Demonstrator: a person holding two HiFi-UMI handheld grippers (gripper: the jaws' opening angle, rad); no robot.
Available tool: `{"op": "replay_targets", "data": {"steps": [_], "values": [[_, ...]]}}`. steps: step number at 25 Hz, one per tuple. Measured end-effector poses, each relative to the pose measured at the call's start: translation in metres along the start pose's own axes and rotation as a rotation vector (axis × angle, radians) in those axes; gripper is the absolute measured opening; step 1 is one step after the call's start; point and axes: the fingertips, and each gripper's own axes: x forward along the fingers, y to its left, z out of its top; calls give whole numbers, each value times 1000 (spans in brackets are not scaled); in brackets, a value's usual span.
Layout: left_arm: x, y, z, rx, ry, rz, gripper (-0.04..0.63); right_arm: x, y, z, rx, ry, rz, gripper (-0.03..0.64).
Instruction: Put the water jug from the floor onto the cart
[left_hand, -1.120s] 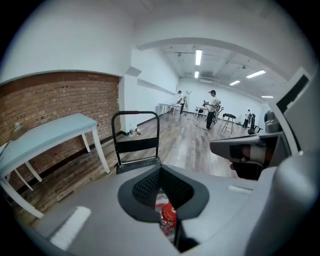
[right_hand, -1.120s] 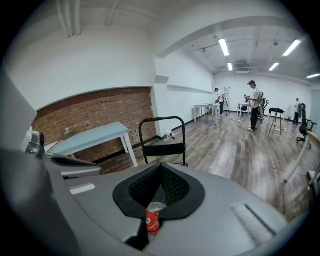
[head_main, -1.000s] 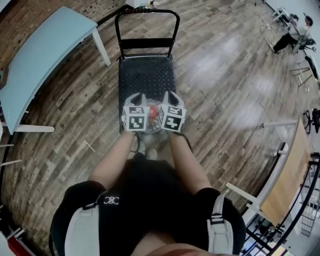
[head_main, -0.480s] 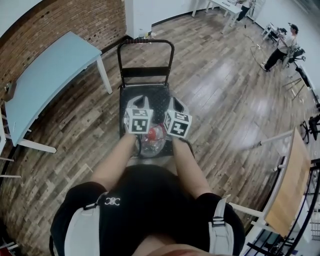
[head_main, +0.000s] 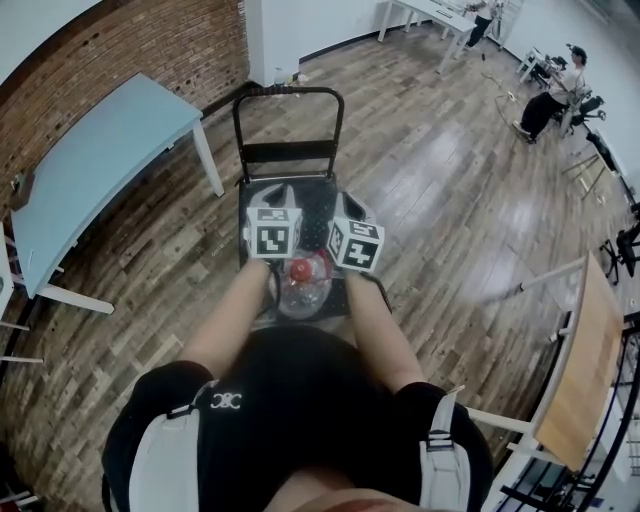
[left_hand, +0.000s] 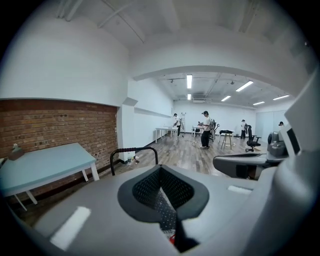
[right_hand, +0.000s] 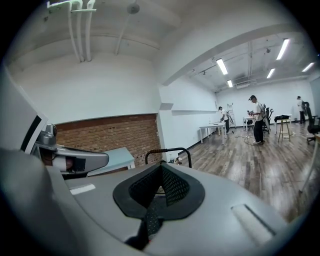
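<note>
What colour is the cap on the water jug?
Red cap on a clear water jug; the head view shows it best.

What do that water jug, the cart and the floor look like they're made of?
Water jug: probably clear, glossy plastic; you can see through it, and its cap is red. Cart: dark dotted deck, likely rubber or plastic, with a black tubular handle, probably metal. Floor: wood-look planks with a sheen; real wood or laminate, I can't tell.
</note>
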Motion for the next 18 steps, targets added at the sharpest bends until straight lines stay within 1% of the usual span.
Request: {"op": "replay_targets", "data": {"steps": [3, 7, 12, 18], "values": [[-3, 5, 9, -4, -17, 18, 0, -1, 0, 8, -3, -12, 7, 14], [-3, 10, 8, 3, -17, 32, 0, 1, 3, 8, 8, -9, 14, 14], [-11, 4, 8, 17, -5, 41, 0, -3, 1, 1, 16, 5, 16, 14], [-4, 3, 4, 25, 7, 40, 0, 2, -5, -2, 31, 12, 15, 14]]}}
